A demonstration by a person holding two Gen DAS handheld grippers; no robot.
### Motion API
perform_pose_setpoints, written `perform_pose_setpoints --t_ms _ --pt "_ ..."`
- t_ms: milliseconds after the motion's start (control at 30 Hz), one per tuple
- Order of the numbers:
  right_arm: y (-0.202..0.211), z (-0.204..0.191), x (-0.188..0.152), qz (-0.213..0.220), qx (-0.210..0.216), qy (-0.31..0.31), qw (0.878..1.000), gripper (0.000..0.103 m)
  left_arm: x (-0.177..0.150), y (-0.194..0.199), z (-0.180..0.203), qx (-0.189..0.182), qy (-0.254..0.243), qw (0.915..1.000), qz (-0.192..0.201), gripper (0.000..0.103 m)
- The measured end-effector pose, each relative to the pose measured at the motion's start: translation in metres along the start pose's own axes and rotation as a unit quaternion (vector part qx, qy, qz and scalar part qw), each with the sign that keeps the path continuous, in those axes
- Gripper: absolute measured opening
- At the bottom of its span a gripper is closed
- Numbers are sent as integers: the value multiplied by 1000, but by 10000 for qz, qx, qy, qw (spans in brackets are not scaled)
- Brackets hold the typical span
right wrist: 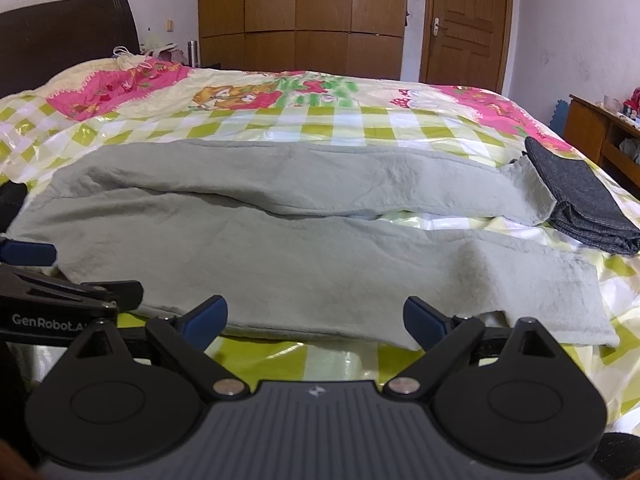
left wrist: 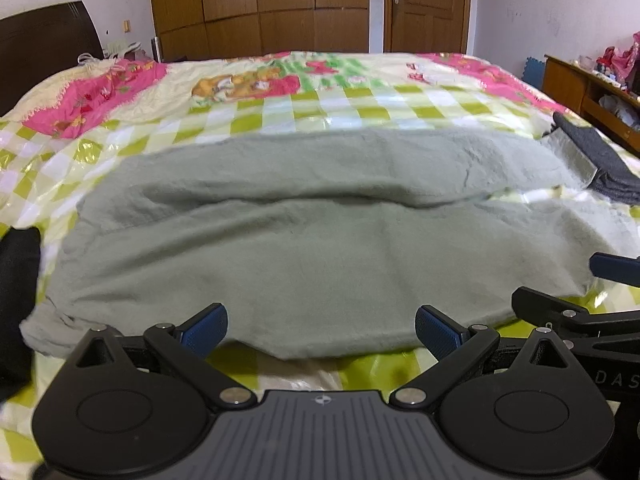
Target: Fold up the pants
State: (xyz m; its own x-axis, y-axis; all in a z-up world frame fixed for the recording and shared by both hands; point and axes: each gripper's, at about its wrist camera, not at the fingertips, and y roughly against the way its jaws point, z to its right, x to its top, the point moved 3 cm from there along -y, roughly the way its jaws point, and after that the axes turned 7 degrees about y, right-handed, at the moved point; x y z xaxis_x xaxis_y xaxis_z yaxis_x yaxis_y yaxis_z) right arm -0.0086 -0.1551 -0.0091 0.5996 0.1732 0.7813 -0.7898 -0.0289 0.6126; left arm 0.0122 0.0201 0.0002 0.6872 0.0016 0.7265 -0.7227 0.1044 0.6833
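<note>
Pale grey-green pants (left wrist: 304,248) lie spread flat across the bed, legs running sideways, one leg behind the other; they show in the right wrist view (right wrist: 304,256) too, leg ends at the right. My left gripper (left wrist: 320,330) is open and empty at the pants' near edge. My right gripper (right wrist: 316,322) is open and empty at the near edge of the front leg. Each gripper shows at the side of the other's view: the right one (left wrist: 600,292) and the left one (right wrist: 60,280).
The bed has a green-checked and pink floral cover (left wrist: 280,112). Folded dark grey cloth (right wrist: 580,200) lies at the right, touching the far leg's end. A black item (left wrist: 16,280) lies at the left. A wooden shelf (left wrist: 580,84) stands right; wardrobe and door behind.
</note>
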Motion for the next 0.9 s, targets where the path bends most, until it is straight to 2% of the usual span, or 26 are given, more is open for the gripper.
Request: perform_pose_setpoints --t_ms 133,267,333,433,500,667,700,800,833,867,900 --pt "5 -8 15 111 297 -23 9995 92 18 21 -29 215 -151 9990 350 103" --pt "6 -36 44 371 663 292 9967 92 37 34 -85 783 -215 9948 620 103" --pt "4 -54 56 478 886 532 9935 92 41 31 -118 1028 -178 9930 563 103" --pt "-10 -86 72 511 1228 978 9863 91 32 13 -160 1267 -208 9914 237 103" --pt "-23 -105 78 442 1404 1249 9812 85 24 -1 -177 1271 -279 9915 44 103" --pt "-62 -145 80 -13 1914 1662 9673 75 2 -30 -202 1234 -332 9904 -536 90" --pt "-68 -153 77 -162 1999 1777 9634 69 -1 -33 -206 1261 -365 9893 -632 89" --pt "-84 -169 66 -777 2396 1927 9484 60 -6 -31 -220 1055 -401 9914 -656 84" --pt "-89 -174 64 -994 2546 1915 9427 60 -5 -29 -223 1071 -399 9911 -678 81" --pt "-92 -177 60 -1206 2698 1905 9361 59 -5 -27 -225 1152 -428 9899 -701 73" --pt "-94 -182 57 -1335 2832 1910 9303 59 -7 -25 -226 1177 -466 9892 -733 71"
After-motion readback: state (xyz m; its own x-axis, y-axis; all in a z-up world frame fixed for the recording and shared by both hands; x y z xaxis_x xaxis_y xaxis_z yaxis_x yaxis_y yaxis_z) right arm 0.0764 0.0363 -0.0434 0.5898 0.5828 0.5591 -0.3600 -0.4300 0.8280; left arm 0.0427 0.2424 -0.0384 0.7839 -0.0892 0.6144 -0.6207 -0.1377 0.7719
